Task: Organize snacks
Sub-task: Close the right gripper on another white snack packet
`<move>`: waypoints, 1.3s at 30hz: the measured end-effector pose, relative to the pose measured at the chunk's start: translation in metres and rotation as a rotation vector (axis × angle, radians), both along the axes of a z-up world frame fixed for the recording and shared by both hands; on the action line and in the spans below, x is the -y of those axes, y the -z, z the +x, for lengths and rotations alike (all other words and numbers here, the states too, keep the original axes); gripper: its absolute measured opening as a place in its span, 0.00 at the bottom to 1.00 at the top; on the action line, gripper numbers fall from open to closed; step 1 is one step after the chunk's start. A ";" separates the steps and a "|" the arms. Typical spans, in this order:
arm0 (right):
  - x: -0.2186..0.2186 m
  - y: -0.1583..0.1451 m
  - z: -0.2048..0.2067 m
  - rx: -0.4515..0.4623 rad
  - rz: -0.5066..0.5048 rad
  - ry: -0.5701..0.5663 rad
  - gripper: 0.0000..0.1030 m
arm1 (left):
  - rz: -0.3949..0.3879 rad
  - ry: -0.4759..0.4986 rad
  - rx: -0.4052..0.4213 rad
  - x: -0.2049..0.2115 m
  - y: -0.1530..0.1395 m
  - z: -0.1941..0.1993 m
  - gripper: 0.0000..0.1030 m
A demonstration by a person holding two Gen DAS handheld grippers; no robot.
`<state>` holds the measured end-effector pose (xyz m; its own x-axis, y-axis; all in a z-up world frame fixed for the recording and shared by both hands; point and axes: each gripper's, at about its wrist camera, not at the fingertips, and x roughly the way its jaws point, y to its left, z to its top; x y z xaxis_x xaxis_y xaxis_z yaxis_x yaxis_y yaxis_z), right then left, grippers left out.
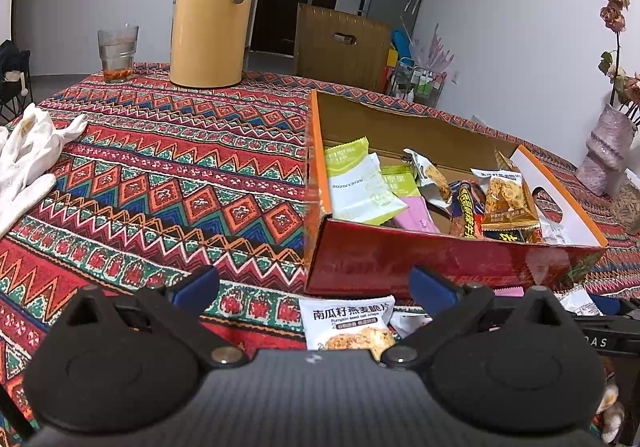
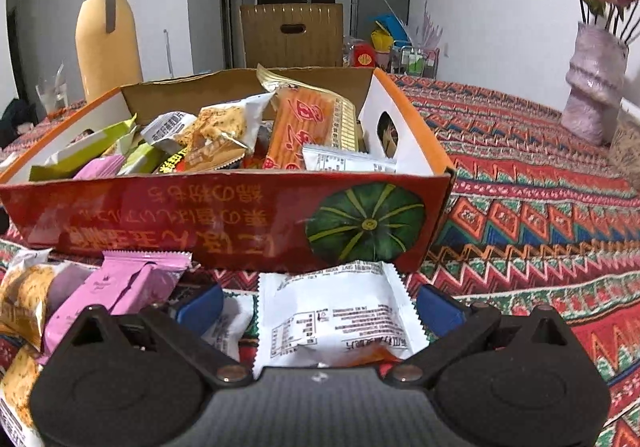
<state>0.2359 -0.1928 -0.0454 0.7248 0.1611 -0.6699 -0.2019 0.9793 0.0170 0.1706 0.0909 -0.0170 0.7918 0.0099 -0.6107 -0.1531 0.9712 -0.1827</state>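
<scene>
On the bright zigzag tablecloth (image 1: 168,175) sits our red cardboard box (image 1: 400,255), and it is already full of snack packs. We see green packs (image 1: 356,183), a pink one, an orange pack (image 2: 304,127) and some with cookie pictures all piled inside. Our left gripper (image 1: 314,289) has its blue fingers (image 1: 196,289) spread wide apart, and it holds nothing. Just past it, on the cloth in front of the box, lies a white oat crisp pack (image 1: 348,323). Our right gripper (image 2: 320,307) is spread wide too, with nothing in its grip. A white snack pack (image 2: 332,315) lies flat between its blue fingers (image 2: 440,309), close to the front of the box, but the fingers sit out at its sides and we cannot tell if they touch it. To the left of that pack are a pink pack (image 2: 120,287) and more cookie packs (image 2: 24,299) on the cloth. Farther back stand a tall yellow jug (image 1: 212,19) and a glass (image 1: 117,53). White gloves (image 1: 28,163) lie at the left edge, and a pale vase with flowers (image 2: 592,83) stands at the right.
</scene>
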 end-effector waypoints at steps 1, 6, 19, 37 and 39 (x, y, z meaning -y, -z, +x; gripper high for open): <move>0.001 0.000 0.000 -0.001 0.006 0.001 1.00 | -0.002 0.001 -0.001 0.000 0.000 0.000 1.00; -0.001 0.001 -0.001 0.006 0.006 -0.013 1.00 | -0.006 0.005 -0.006 0.000 0.002 0.001 1.00; 0.003 -0.003 -0.010 0.056 0.050 -0.043 0.63 | -0.016 0.008 -0.024 0.000 0.005 0.003 1.00; 0.007 -0.007 -0.015 0.088 0.078 -0.038 0.51 | -0.015 0.014 -0.038 0.002 0.008 0.006 1.00; 0.007 -0.007 -0.016 0.092 0.082 -0.036 0.50 | -0.009 0.015 -0.047 0.003 0.009 0.007 1.00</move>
<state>0.2202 -0.2003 -0.0385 0.7750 0.2400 -0.5847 -0.2418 0.9673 0.0766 0.1780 0.0880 -0.0257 0.7623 -0.0069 -0.6472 -0.1474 0.9718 -0.1841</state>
